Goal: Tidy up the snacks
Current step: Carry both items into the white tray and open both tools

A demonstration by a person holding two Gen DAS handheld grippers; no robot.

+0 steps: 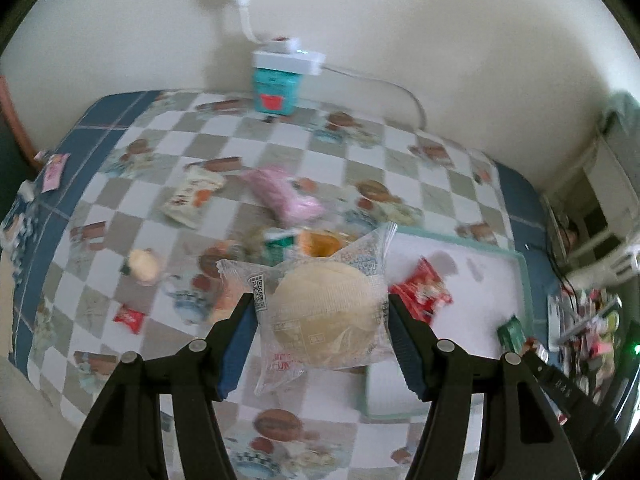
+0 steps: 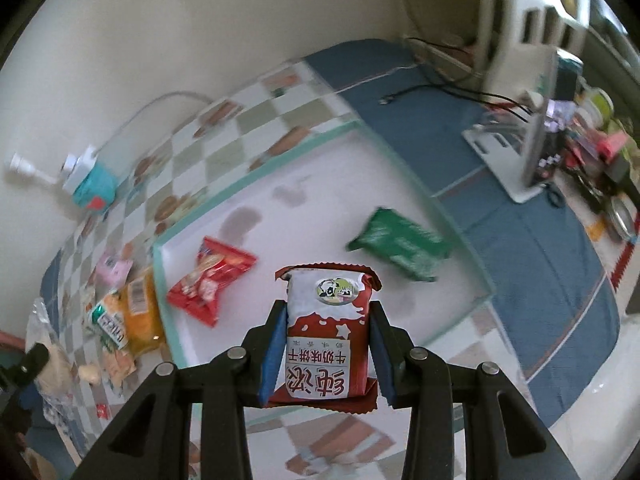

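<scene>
A checkered cloth with blue borders (image 1: 132, 184) covers the whole surface, which meets the cream wall at the far edge. The white shallow tray with a pale green rim (image 2: 256, 174) lies on the cloth toward the right side, its far rim running just inside the blue border. Most of the tray's white floor is bare, with open room between the packets in it.

In the left wrist view, the left gripper (image 1: 322, 320) has its blue-padded fingers (image 1: 240, 344) pinching a clear-wrapped round pale cake (image 1: 324, 312), held above the cloth just beside the tray's near-left corner. In the right wrist view, the right gripper (image 2: 326, 344) has its fingers clamped on a red-and-white biscuit packet with a cartoon cow label (image 2: 326, 336), held over the tray's near edge.

Inside the tray lie a crinkled red snack packet (image 2: 212, 280) near the left rim and a green packet (image 2: 400, 250) toward the right rim, well apart.

Left of the tray, loose snacks crowd the cloth: a pink packet (image 1: 284, 196), a white packet with red print (image 1: 192, 196), an orange packet (image 2: 142, 316) touching the tray's left rim, a small pale bun (image 1: 142, 266) and a small red sweet (image 1: 128, 318). A teal box carrying a white power strip (image 1: 276, 88) stands against the wall.
</scene>
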